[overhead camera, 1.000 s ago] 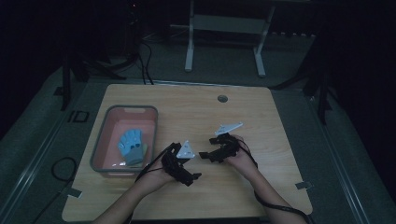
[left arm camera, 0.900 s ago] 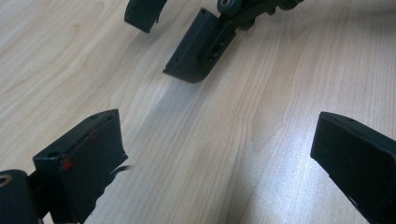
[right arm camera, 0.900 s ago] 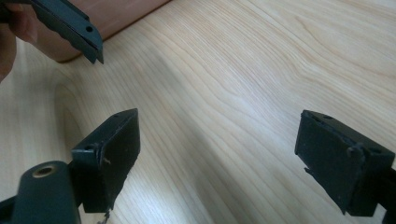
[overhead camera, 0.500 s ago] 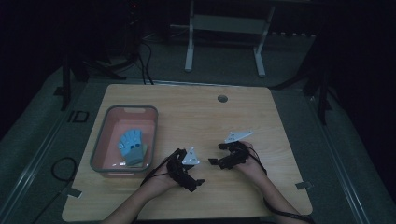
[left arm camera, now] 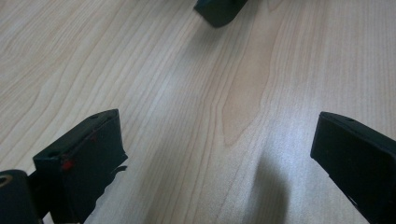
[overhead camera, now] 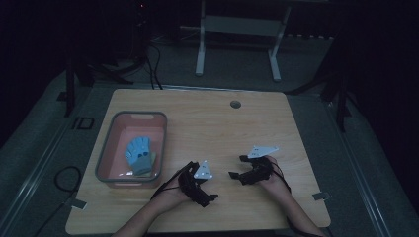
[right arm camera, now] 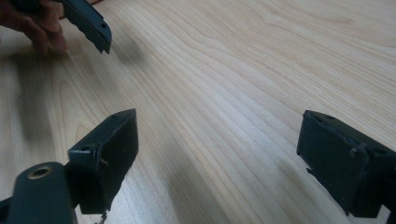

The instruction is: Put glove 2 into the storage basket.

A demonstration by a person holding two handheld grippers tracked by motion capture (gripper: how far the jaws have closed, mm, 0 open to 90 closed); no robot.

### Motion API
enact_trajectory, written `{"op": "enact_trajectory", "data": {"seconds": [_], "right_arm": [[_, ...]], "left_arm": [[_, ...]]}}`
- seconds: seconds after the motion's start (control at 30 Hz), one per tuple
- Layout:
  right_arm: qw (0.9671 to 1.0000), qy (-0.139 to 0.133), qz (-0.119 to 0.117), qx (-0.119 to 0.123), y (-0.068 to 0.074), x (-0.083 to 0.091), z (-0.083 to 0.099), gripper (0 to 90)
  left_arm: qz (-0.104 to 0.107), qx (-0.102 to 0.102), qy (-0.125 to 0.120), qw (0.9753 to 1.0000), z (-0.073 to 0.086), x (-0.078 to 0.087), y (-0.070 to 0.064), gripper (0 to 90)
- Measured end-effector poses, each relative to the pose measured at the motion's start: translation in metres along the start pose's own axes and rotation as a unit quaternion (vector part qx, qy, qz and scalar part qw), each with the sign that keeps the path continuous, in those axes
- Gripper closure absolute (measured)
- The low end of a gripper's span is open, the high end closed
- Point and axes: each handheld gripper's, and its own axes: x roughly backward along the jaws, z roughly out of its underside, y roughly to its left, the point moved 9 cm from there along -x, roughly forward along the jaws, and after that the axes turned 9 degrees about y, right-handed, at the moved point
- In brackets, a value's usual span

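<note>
Both grippers are black, each topped by a pale grey three-cornered plate. The left gripper (overhead camera: pixel 210 190) trails a thin black cable; the right gripper (overhead camera: pixel 237 167) has blocky jaws with small screw holes. Forearms bare.

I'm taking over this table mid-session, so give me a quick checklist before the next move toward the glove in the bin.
1. Left tool open, nothing between its jaws: ok.
2. Right tool open, nothing held: ok.
3. Blue glove lying inside the pink bin, unobstructed from above: ok.
4. Tools apart from each other, both resting low over the table: ok.
5. Bare wood between the left tool and the bin: ok.
6. Which way up the glove lies: cannot tell, the high view is too dim.
</note>
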Motion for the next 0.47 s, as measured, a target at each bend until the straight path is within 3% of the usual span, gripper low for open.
{"op": "enact_trajectory", "data": {"seconds": [0.47], "right_arm": [[0.9998,-0.005,0.019,-0.001,-0.0049,0.0014,0.0050,12.6]], "left_arm": [[0.005,-0.002,-0.006,1.0000,0.0020,-0.0027,-0.0010,2.9]]}}
